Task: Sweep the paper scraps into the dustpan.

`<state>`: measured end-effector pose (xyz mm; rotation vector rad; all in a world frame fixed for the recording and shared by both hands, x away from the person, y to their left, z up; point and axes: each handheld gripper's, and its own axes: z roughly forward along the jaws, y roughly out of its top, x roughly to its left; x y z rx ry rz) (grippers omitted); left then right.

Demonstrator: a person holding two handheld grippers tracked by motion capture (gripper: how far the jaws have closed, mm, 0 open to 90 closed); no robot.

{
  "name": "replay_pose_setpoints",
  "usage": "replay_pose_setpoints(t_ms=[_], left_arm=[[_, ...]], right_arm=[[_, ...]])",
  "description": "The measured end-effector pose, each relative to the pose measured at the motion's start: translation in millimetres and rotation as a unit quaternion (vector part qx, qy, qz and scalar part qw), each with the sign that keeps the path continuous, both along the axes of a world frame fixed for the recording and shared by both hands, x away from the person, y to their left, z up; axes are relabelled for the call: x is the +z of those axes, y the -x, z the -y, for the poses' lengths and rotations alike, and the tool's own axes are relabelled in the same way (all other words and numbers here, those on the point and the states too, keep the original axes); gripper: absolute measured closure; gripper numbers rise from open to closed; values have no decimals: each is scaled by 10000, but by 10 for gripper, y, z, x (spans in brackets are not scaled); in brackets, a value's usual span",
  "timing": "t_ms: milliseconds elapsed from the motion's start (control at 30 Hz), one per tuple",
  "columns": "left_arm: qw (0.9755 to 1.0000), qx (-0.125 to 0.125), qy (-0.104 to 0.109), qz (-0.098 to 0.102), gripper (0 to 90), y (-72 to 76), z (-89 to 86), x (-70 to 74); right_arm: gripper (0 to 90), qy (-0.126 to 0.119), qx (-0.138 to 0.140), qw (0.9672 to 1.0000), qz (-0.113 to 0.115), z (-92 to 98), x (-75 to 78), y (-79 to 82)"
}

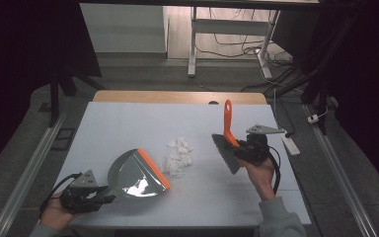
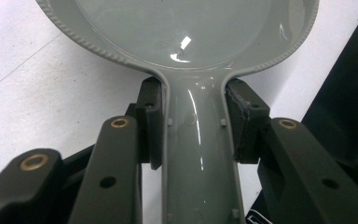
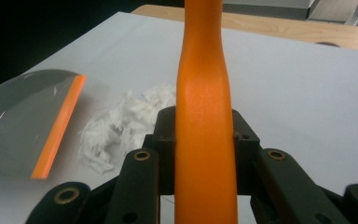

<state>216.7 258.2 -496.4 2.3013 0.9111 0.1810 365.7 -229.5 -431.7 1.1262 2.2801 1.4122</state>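
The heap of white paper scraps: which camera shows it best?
The high view: the whole paper heap lies unobstructed between dustpan and brush. The right gripper view shows it closer, partly hidden behind the jaws. The left gripper view looks at the dustpan's handle.

One grey plastic dustpan with an orange rubber lip (image 1: 137,174), one orange-handled brush with dark bristles (image 1: 227,140), one heap of white torn paper scraps (image 1: 178,156), two black claws, one white-topped table (image 1: 128,123).

The high view looks forward and down on the counter (image 1: 128,123) from afar. Both gripper views sit close; high and right gripper views share the paper scraps (image 1: 179,157) at 12 o'clock of the dustpan (image 3: 23,121).
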Motion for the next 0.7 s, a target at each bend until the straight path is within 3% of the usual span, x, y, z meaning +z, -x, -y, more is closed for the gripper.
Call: replay_pose_setpoints(t_ms=[700], left_arm=[[9999, 90, -54, -86, 616, -28, 37, -30]], right_arm=[[703, 366, -213, 9990, -116, -402, -78, -403]])
